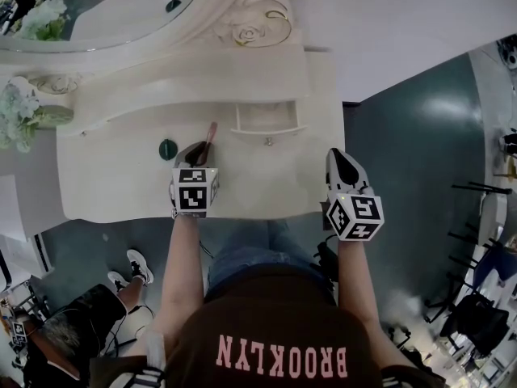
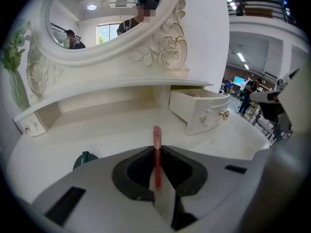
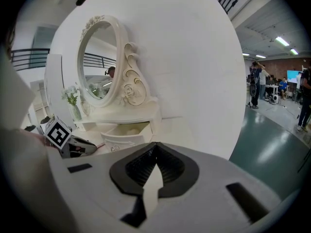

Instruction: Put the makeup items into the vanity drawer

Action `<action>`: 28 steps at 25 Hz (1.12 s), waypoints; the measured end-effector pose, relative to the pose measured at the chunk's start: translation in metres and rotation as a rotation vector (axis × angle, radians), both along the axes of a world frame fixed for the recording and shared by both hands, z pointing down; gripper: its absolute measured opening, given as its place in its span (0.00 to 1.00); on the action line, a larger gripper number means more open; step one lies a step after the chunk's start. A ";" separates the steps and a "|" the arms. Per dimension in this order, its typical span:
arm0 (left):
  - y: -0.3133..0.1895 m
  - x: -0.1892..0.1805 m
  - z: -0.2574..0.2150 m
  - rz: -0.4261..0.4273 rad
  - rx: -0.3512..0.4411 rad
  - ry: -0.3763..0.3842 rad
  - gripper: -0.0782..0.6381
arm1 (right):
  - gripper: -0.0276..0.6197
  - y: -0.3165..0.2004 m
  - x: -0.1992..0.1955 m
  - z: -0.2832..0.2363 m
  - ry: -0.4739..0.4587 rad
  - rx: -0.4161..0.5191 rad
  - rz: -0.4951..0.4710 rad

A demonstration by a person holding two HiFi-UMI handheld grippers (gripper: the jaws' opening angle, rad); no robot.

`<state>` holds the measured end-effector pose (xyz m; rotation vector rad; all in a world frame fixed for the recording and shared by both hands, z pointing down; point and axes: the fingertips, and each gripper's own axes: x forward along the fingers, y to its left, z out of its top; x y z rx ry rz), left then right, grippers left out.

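Observation:
A slim pink makeup stick is pinched between the jaws of my left gripper, its tip pointing toward the open vanity drawer. In the left gripper view the stick stands up out of the left gripper, with the drawer ahead to the right. A small round dark green item lies on the vanity top just left of that gripper; the left gripper view also shows this green item. My right gripper hovers at the vanity's right edge, shut and holding nothing.
An oval mirror with a carved frame rises behind the raised back shelf. A vase of flowers stands at the far left. A person's legs and shoes are on the floor at lower left. Teal floor lies to the right.

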<state>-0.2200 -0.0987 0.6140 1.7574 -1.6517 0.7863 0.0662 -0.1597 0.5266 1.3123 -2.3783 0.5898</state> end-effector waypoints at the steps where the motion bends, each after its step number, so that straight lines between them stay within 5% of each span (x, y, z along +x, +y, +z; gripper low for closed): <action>1: 0.001 0.000 0.000 -0.002 -0.001 0.003 0.16 | 0.04 0.000 0.000 -0.001 -0.001 0.002 0.000; 28: -0.015 -0.022 -0.062 -0.021 0.140 -0.018 0.16 | 0.04 -0.016 -0.008 -0.056 -0.049 0.125 0.001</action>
